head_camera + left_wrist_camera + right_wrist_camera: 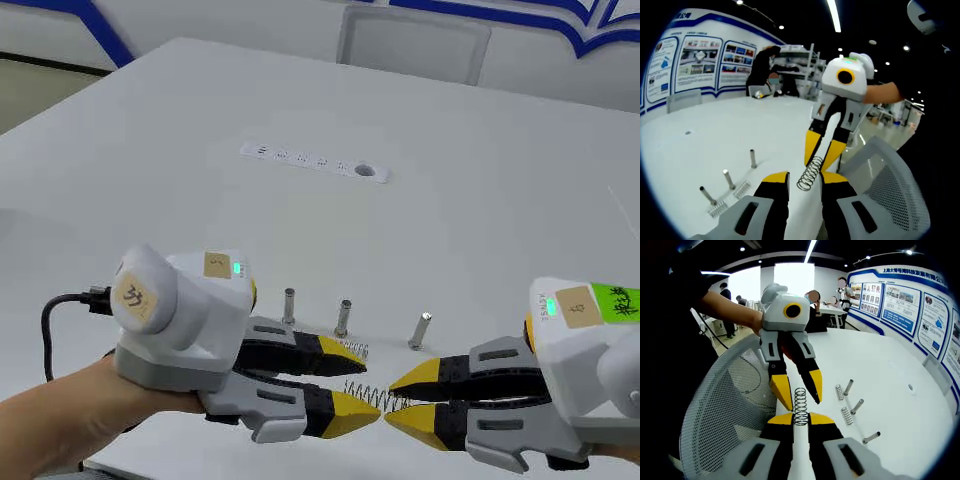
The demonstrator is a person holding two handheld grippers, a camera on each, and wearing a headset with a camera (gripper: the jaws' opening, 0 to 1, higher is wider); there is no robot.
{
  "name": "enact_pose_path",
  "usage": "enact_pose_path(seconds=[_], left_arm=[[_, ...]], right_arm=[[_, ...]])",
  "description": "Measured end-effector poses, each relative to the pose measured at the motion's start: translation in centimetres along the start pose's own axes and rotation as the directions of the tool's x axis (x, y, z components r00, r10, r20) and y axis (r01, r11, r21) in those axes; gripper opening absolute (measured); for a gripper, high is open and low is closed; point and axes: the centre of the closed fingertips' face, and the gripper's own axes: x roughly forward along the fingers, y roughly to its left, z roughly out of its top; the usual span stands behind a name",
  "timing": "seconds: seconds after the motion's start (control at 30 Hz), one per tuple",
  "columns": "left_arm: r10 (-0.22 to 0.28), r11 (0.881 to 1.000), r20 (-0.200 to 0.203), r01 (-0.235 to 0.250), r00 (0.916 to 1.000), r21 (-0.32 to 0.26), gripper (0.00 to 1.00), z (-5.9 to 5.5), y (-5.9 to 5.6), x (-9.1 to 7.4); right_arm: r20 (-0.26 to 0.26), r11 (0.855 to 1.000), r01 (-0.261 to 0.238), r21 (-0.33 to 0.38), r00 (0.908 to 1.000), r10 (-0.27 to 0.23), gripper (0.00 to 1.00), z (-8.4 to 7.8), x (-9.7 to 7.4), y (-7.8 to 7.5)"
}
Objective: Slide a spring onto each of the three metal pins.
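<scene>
Spring [800,405] held in the air between two tongs, near the table edge.
The right tongs [800,419] are pinched shut on the spring's near end. The left tongs [366,383] stand open around its other end without gripping it. Beyond, two loose springs [846,415] lie on the table [450,200] beside three upright pins [343,317].

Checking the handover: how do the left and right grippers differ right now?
The right gripper is shut on one end of the spring; the left gripper is open around its other end. The left gripper trails a black cable; the right gripper bears a green label. Both have yellow-tipped black jaws.
</scene>
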Motion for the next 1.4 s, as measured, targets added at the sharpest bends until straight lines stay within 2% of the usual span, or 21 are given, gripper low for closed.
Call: enact_pose_path(seconds=[0.2,0.3,0.33,0.4,0.5,0.63,0.83,1.07,1.13,1.27,1.4], left_arm=[[-0.019,1.0,-0.015,0.019,0.9997,0.017,0.18,-0.3,-0.6,0.2],[-0.043,0.999,-0.032,0.044,0.9985,0.032,0.14,-0.4,-1.1,0.0],[-0.052,0.997,-0.041,0.054,0.9978,0.047,0.12,-0.5,-1.4,-0.1],[-0.048,0.991,-0.052,0.054,0.9975,0.12,0.11,-0.5,-1.5,-0.2],[-0.045,0.99,-0.052,0.052,0.9976,0.132,0.1,-0.4,-1.5,-0.3],[-0.048,0.988,-0.051,0.055,0.9976,0.147,0.1,-0.1,-1.4,-0.4],[-0.057,0.982,-0.051,0.065,0.9971,0.175,0.1,0.6,-1.4,-0.7],[-0.062,0.983,-0.04,0.068,0.9973,0.173,0.1,0.9,-1.7,-0.9],[-0.059,0.983,-0.036,0.065,0.9976,0.169,0.1,0.9,-1.7,-0.9],[-0.069,0.984,-0.036,0.074,0.997,0.164,0.1,0.8,-2.0,-1.1],[-0.071,0.98,-0.061,0.081,0.9956,0.18,0.1,0.4,-2.1,-1.1]], right_arm=[[-0.023,0.999,-0.013,-0.029,0.9997,0.012,0.1,-0.3,0.1,0.2],[-0.031,0.999,-0.025,-0.047,0.9992,0.024,0.1,-0.4,0.2,0.6],[-0.036,0.998,-0.024,-0.06,0.9991,0.022,0.1,-0.5,0.1,0.7],[-0.029,0.997,-0.029,-0.069,0.9992,0.027,0.1,-0.3,0.2,0.8],[-0.02,0.997,-0.025,-0.074,0.9995,0.023,0.11,-0.1,0.1,0.7],[0.009,0.998,-0.017,-0.065,0.9998,0.018,0.12,0.3,-0.1,0.4],[0.072,1.0,-0.018,-0.002,0.9972,0.018,0.13,0.9,-0.6,0.0],[0.077,0.999,-0.027,0.02,0.9967,0.026,0.14,0.5,-0.4,0.1],[0.097,0.997,-0.055,0.045,0.994,0.05,0.12,0.7,-0.4,0.5],[0.12,0.997,-0.068,0.035,0.9908,0.064,0.11,1.0,-0.5,0.8],[0.164,0.993,-0.104,0.046,0.9819,0.096,0.11,1.8,-0.9,1.1]])
